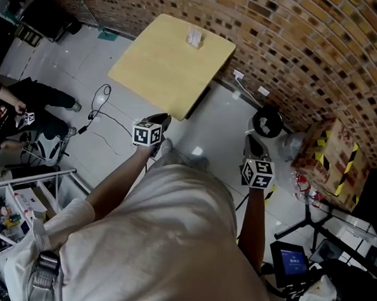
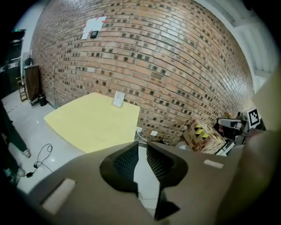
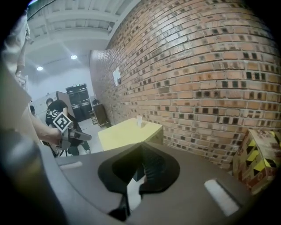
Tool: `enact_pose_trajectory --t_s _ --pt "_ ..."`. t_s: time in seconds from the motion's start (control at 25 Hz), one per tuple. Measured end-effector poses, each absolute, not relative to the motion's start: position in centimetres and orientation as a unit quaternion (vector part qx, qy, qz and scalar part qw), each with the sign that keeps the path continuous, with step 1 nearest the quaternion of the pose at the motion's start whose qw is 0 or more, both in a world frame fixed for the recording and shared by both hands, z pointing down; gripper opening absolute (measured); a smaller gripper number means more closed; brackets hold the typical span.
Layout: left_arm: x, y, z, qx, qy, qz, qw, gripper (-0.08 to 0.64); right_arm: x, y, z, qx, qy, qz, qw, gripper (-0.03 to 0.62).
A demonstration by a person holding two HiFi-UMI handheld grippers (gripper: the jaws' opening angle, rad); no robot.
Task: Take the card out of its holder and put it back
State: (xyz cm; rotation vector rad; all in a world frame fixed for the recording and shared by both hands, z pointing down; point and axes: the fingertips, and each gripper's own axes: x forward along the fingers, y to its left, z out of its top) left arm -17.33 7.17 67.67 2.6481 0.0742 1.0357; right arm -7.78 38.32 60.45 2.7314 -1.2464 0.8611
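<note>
A yellow table (image 1: 171,66) stands against the brick wall, with a small clear card holder (image 1: 194,37) and its white card near the wall edge. Both grippers hang over the floor, well short of the table. My left gripper (image 1: 163,119) points toward the table's near corner; my right gripper (image 1: 250,140) is further right. In the left gripper view the holder (image 2: 118,99) is far off on the table (image 2: 92,123), and the left gripper (image 2: 142,143) shows a narrow gap between its jaws, holding nothing. The right gripper (image 3: 141,144) has its tips touching, with the holder (image 3: 139,121) distant.
A cardboard box with yellow-black tape (image 1: 331,162) sits by the wall at right, near a round black object (image 1: 266,123). Another person in black (image 1: 12,113) crouches at left. A cable (image 1: 102,106) lies on the floor, with shelving (image 1: 20,200) at lower left and a tripod with screen (image 1: 290,261) at lower right.
</note>
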Motion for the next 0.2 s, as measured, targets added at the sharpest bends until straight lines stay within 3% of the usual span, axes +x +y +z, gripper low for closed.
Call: enact_pose_trajectory --t_s 0.2 --pt "-17.5 7.3 70.6 0.907 0.036 0.391 0.155 0.059 -8.3 38.7 60.3 0.880 -0.384 0.279 0.013 0.006"
